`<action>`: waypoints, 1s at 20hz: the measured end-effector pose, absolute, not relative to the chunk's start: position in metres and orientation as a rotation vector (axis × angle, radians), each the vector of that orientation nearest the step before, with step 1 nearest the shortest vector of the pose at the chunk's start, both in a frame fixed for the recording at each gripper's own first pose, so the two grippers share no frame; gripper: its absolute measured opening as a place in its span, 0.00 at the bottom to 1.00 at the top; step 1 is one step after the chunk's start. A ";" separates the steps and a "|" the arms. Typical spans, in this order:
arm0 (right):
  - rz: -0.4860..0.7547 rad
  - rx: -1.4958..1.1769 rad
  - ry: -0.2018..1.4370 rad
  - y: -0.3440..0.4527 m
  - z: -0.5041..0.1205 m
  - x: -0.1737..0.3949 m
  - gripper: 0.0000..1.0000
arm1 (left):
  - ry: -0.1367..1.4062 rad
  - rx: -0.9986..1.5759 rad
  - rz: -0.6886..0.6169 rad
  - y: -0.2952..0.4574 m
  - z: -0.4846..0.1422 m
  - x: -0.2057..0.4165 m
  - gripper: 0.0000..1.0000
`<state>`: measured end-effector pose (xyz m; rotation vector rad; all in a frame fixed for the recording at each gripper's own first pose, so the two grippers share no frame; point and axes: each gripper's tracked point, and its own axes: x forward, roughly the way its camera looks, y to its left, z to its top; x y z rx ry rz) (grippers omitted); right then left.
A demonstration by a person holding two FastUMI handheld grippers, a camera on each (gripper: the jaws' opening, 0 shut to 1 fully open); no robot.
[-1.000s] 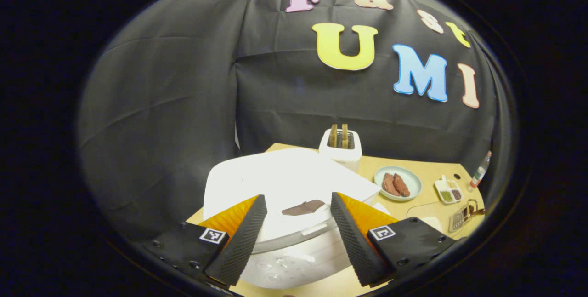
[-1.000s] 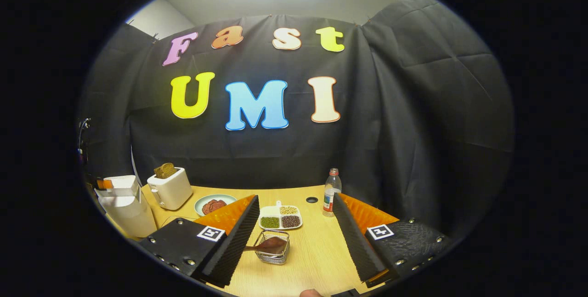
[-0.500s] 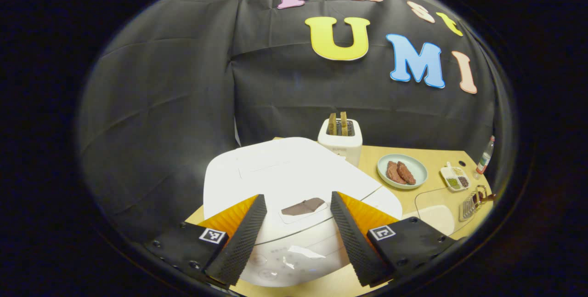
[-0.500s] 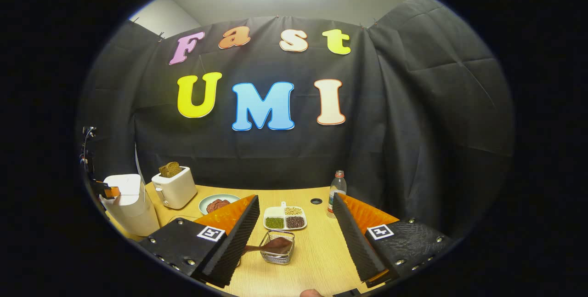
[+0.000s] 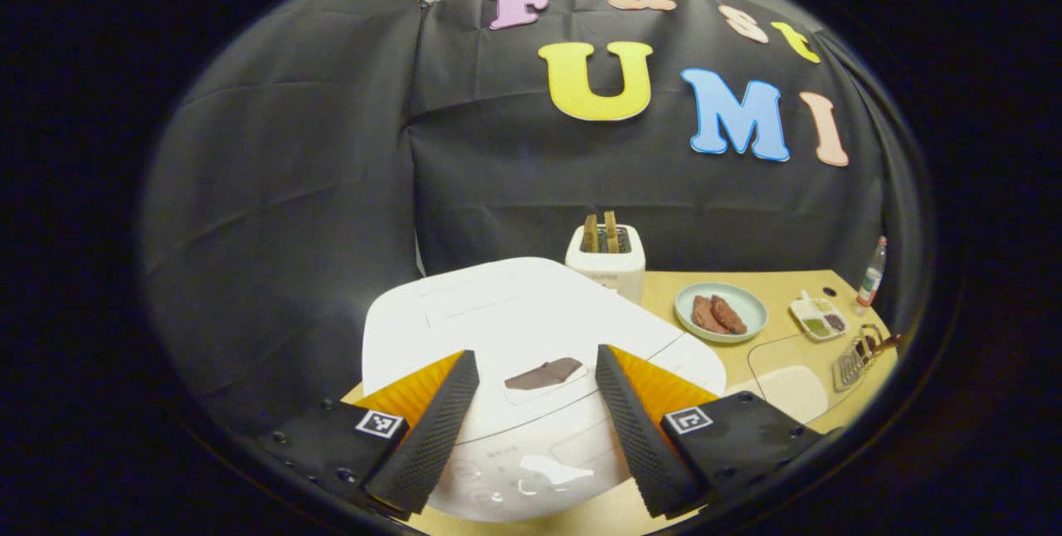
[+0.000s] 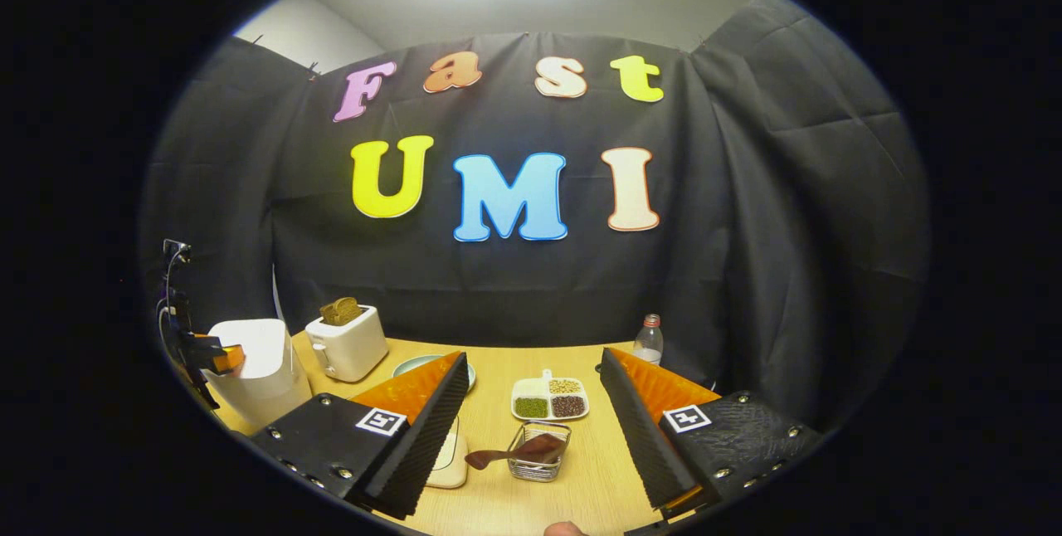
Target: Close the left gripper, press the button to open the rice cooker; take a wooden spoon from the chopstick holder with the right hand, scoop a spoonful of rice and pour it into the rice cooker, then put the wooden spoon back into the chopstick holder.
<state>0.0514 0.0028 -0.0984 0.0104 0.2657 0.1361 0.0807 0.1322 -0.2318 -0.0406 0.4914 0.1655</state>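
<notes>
The left gripper (image 5: 535,416) hangs over the white rice cooker (image 5: 514,328) (lid down), fingers spread wide. The right gripper (image 6: 531,424), also spread, hovers above the wire chopstick holder (image 6: 539,453), where the wooden spoon (image 6: 514,455) lies.

The light wooden counter (image 6: 581,486) carries a white rice cooker (image 6: 257,374) at its left end, a white toaster (image 6: 347,343), a pale plate (image 5: 720,312), a divided dish of grains (image 6: 549,399), a wire chopstick holder (image 6: 539,453), a bottle (image 6: 649,338) and a cream pad (image 6: 449,451).
</notes>
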 end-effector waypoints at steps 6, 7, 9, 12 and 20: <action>0.174 -0.013 0.250 0.021 -0.088 0.049 0.97 | 0.497 -0.015 0.164 0.133 -0.228 0.079 0.99; 0.175 -0.010 0.248 0.022 -0.087 0.050 0.97 | 0.482 0.001 0.167 0.135 -0.219 0.079 0.99; 0.169 0.000 0.245 0.022 -0.082 0.051 0.97 | 0.405 0.040 0.167 0.137 -0.187 0.085 0.96; 0.168 0.024 0.240 0.026 -0.070 0.050 0.97 | 0.286 0.053 0.158 0.130 -0.128 0.085 0.99; 0.191 0.006 0.148 0.049 -0.014 0.038 0.97 | 0.015 -0.070 0.121 0.099 0.018 0.053 1.00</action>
